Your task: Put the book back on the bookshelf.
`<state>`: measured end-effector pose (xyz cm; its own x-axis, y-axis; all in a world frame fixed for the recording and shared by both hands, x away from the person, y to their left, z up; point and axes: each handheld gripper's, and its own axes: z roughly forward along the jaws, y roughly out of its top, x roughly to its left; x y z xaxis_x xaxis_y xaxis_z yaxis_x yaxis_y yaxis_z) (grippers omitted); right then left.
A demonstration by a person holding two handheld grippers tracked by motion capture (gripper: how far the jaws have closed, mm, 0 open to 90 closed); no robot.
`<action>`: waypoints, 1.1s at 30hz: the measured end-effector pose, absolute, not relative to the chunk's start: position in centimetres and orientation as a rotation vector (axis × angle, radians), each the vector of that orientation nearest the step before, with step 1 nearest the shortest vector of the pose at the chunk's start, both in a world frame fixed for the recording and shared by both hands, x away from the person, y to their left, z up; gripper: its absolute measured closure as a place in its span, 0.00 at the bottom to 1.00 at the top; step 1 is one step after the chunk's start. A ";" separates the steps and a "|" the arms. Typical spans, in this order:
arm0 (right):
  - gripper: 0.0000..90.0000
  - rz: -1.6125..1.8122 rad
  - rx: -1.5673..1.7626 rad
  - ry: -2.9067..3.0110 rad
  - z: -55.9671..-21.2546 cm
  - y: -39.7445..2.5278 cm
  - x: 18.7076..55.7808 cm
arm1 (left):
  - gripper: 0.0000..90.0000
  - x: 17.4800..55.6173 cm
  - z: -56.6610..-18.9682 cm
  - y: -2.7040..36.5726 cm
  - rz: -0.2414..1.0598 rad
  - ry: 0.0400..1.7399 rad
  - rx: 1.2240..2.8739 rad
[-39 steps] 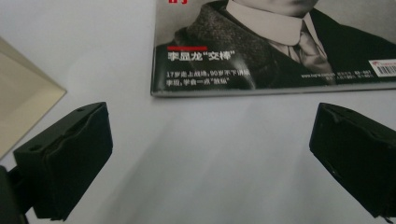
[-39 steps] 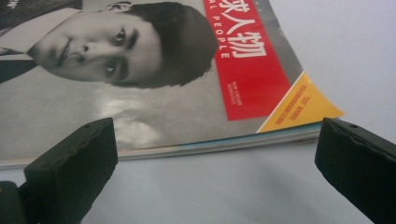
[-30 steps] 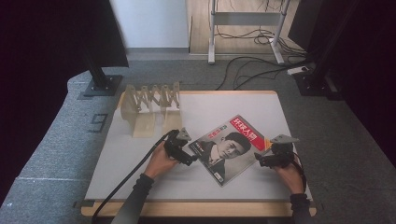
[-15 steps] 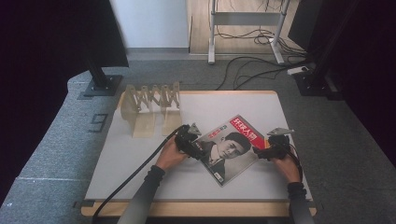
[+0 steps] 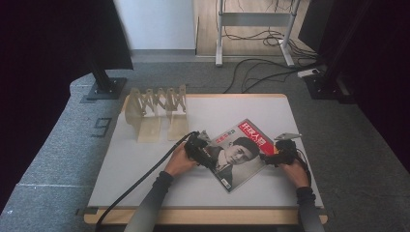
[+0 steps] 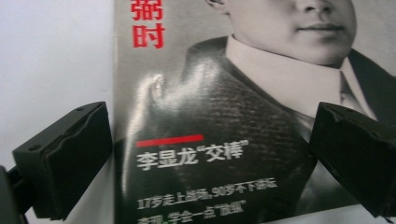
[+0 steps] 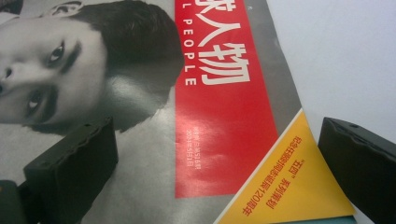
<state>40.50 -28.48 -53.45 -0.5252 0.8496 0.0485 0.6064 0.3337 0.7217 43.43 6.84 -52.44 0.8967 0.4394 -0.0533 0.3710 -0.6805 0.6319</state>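
The magazine (image 5: 240, 153) lies flat and askew on the white tabletop (image 5: 145, 164), near its right side. My left claw (image 5: 202, 153) hovers released over its left edge, and my right claw (image 5: 271, 158) gapes wide over its right corner, gripping nothing.

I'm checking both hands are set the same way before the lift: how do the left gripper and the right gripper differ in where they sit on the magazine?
The left gripper sits at the magazine's spine edge, near the suit and small text; the right gripper sits at the opposite edge, by the red title band and yellow corner. One left jaw is over the white table, the other over the cover; the right straddles the corner. Both are open, jaws wide apart, low over the cover.
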 end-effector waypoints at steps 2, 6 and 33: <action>0.00 1.002 1.292 2.267 -53.4 -28.4 40.5 | 0.00 43.4 -52.4 6.8 0.137 0.580 2.393; 0.00 1.005 1.281 2.273 -53.5 -28.2 40.2 | 0.00 43.1 -52.3 6.9 0.138 0.584 2.405; 0.00 0.947 1.246 2.279 -53.1 -24.7 37.4 | 0.00 36.0 -52.5 11.2 0.176 0.656 2.369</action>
